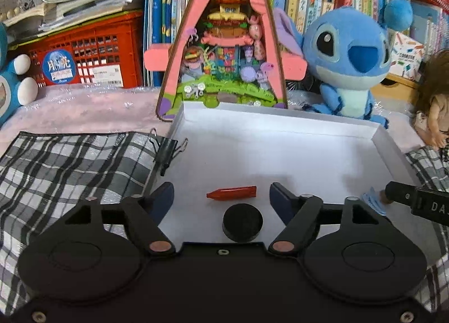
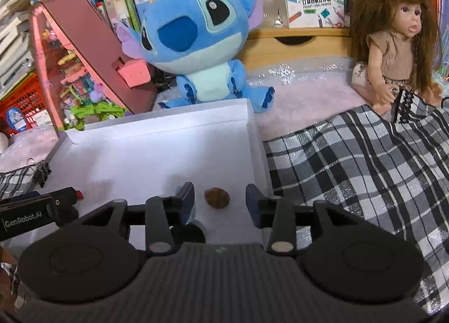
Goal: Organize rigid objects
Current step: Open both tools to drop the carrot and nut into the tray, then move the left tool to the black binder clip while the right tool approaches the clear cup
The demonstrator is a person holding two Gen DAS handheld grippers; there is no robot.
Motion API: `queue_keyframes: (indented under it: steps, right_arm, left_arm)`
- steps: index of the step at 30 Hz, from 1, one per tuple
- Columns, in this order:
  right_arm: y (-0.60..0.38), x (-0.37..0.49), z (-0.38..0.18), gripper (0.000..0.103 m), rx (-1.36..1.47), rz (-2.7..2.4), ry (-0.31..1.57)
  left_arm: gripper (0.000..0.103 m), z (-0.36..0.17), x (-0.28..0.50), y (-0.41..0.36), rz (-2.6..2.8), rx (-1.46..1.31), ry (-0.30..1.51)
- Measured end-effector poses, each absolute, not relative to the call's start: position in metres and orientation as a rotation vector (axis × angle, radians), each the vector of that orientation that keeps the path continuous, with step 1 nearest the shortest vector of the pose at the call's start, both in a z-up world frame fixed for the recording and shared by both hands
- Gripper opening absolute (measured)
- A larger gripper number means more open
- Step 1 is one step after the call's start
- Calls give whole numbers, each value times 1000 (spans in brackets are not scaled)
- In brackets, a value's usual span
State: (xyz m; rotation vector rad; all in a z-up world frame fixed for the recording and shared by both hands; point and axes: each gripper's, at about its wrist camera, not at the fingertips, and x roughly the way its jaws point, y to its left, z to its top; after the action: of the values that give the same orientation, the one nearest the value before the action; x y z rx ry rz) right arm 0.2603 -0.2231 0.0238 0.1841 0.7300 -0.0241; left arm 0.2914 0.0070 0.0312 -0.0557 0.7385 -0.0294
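The red crayon (image 1: 231, 192) lies on the white tray (image 1: 280, 137) floor between my left claw (image 1: 221, 196) jaws, untouched, jaws wide. A brown nut (image 2: 216, 196) lies likewise inside my parted right claw (image 2: 220, 201).

Pink plastic-covered surface (image 2: 303, 90), white tray (image 1: 390, 149), checked cloths (image 2: 350, 160), blue plush (image 2: 202, 50), doll (image 2: 393, 50)

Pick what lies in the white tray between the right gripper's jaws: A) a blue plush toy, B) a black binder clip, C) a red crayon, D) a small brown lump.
D: the small brown lump rests on the white tray between the open jaws of the right gripper, untouched.
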Motion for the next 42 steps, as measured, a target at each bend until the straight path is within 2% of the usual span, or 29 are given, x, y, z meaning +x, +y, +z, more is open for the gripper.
queue_keyframes:
  steps: [3, 8, 10, 15, 42]
  right_arm:
    - [-225, 252, 30, 66, 177, -26, 703]
    - [-227, 234, 40, 73, 171, 0, 666]
    - [-226, 226, 43, 78, 155, 9, 646]
    - [-224, 201, 50, 84, 122, 52, 596]
    - [-226, 83, 36, 97, 18, 156, 466]
  left_arm:
    - [80, 40, 280, 10, -50, -48, 711]
    - [83, 52, 259, 14, -65, -36, 676]
    - [84, 53, 249, 15, -66, -46, 665]
    - [84, 52, 225, 15, -96, -56, 662]
    - [86, 30, 84, -7, -232, 26, 575]
